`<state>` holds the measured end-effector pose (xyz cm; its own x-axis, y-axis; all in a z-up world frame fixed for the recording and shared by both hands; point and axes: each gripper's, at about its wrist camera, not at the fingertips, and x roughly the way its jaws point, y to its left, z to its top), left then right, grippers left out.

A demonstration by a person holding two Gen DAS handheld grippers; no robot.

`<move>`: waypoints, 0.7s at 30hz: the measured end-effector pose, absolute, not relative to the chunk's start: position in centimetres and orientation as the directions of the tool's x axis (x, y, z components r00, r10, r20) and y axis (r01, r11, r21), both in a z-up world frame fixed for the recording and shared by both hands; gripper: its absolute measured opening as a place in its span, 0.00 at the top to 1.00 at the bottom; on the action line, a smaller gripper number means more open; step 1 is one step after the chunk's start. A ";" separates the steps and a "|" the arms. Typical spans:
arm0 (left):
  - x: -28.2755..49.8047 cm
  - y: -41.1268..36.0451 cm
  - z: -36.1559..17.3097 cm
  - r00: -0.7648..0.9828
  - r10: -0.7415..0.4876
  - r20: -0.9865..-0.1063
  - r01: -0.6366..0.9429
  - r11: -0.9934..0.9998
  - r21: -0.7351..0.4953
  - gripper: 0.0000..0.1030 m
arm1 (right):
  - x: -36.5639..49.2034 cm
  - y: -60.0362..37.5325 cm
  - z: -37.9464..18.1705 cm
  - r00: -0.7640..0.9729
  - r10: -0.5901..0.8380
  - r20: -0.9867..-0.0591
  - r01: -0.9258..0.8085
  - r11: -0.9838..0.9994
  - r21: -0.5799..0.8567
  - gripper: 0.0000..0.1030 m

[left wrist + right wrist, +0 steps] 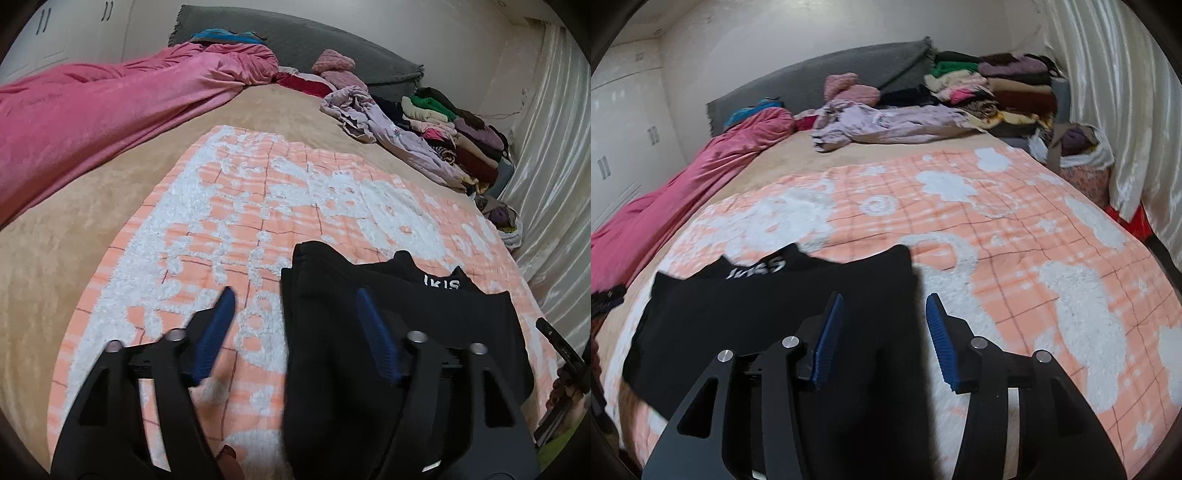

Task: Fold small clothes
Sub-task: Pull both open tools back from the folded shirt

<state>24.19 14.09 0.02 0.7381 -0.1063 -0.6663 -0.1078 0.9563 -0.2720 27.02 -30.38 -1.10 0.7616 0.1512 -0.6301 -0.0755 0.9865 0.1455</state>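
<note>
- Black garment (388,314) lies folded flat on the peach-and-white blanket (258,206), apparently a clear working patch away from the clothes pile (454,136).
- Left gripper (295,306) stands released: one pad over the cloth's edge, the other over blanket, nothing pinched.
- Right gripper (884,314) likewise spread, straddling the opposite edge, likely letting the fold settle.

Left wrist view: close above bed (55,236), angled down along its fingers (218,325) toward headboard. Right wrist view: likewise, further right. Shared: black garment (332,295), blanket (258,192), clothes pile (443,125).
</note>
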 end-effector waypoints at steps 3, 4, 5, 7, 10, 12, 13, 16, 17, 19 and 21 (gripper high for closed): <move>23.7 13.9 0.3 0.743 -0.098 -0.662 -0.102 0.961 -0.257 0.36 | 25.4 -29.2 -0.6 0.767 0.169 -0.619 -0.119 0.986 0.120 0.53; 23.5 13.8 0.3 0.743 -0.092 -0.663 -0.100 0.964 -0.246 0.36 | 24.9 -28.8 -0.4 0.769 0.173 -0.616 -0.133 0.985 0.112 0.53; 23.4 13.7 0.3 0.744 -0.085 -0.663 -0.100 0.966 -0.237 0.35 | 24.4 -28.4 -0.3 0.770 0.177 -0.613 -0.145 0.984 0.102 0.53; 23.0 13.5 0.4 0.747 -0.069 -0.662 -0.101 0.971 -0.215 0.33 | 23.5 -27.6 -0.2 0.770 0.187 -0.610 -0.170 0.982 0.087 0.51; 22.4 12.9 0.3 0.751 -0.050 -0.658 -0.096 0.978 -0.184 0.27 | 22.2 -26.7 -0.2 0.766 0.206 -0.609 -0.201 0.977 0.078 0.48; 21.9 12.4 0.2 0.754 -0.036 -0.656 -0.089 0.984 -0.157 0.26 | 21.6 -26.0 -0.2 0.762 0.217 -0.610 -0.221 0.973 0.070 0.48; 21.8 12.2 0.1 0.754 -0.030 -0.656 -0.086 0.986 -0.144 0.25 | 21.4 -25.8 -0.2 0.761 0.220 -0.610 -0.229 0.971 0.065 0.48; 21.3 11.4 -0.1 0.757 -0.008 -0.653 -0.078 0.992 -0.103 0.21 | 20.7 -24.9 -0.3 0.762 0.227 -0.607 -0.250 0.967 0.048 0.47; 21.1 11.1 -0.2 0.757 -0.004 -0.653 -0.076 0.993 -0.095 0.20 | 20.5 -24.7 -0.4 0.760 0.233 -0.607 -0.258 0.965 0.047 0.47; 20.6 10.8 -0.6 0.753 0.004 -0.658 -0.080 0.993 -0.086 0.16 | 20.3 -24.4 -0.4 0.758 0.238 -0.607 -0.266 0.963 0.045 0.47; 20.2 10.5 -1.0 0.745 0.004 -0.667 -0.087 0.992 -0.091 0.14 | 20.1 -24.2 -0.6 0.756 0.244 -0.608 -0.272 0.961 0.048 0.47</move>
<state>20.22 10.47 -1.02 0.7452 0.0044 -0.6668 -0.0869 0.9921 -0.0906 20.12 -24.21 -0.58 0.7557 0.2435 -0.6080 -0.2715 0.9613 0.0475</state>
